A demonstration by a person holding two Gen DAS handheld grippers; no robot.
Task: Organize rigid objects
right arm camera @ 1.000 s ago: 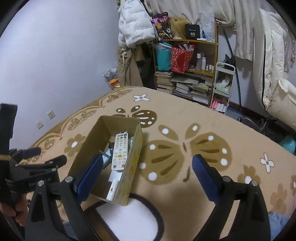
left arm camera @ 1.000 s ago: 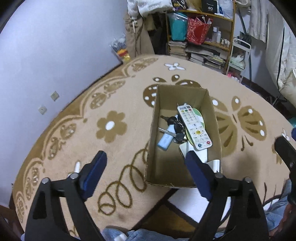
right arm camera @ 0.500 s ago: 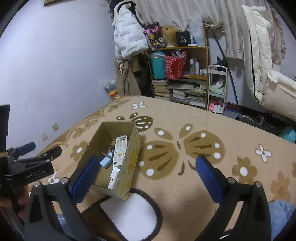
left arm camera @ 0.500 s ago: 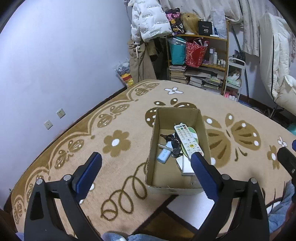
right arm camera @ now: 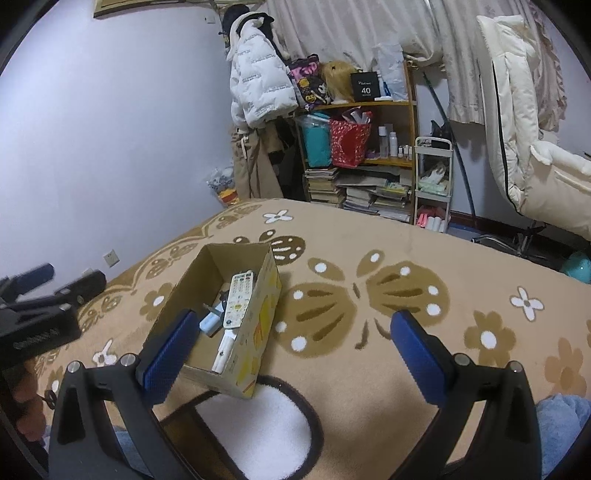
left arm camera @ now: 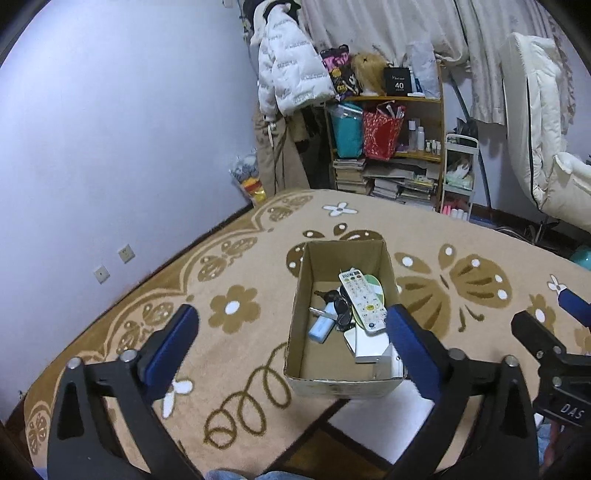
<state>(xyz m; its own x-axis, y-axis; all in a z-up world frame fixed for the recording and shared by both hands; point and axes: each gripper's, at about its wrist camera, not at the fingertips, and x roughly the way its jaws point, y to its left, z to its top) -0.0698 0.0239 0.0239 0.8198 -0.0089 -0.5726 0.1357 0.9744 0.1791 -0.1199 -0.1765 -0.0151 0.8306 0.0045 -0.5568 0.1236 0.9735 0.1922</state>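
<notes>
The setting was a lived-in room of a home. A patterned carpet (left arm camera: pixel 424 236) with flowers and butterflies covered the floor; at the far wall stood a cluttered wooden shelf (right arm camera: pixel 373 147) with stacked books (right arm camera: pixel 325 186), beside a hanging white puffer jacket (right arm camera: pixel 258 88) and curtains (left arm camera: pixel 388 29).

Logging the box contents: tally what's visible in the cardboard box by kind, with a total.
In the cardboard box:
Remote control: 1
Green disc under the remote: 1
Bunch of keys with black fob: 1
Light blue stick-shaped gadget: 1
White boxy items: at least 2, partly hidden
Total: at least 6
</notes>
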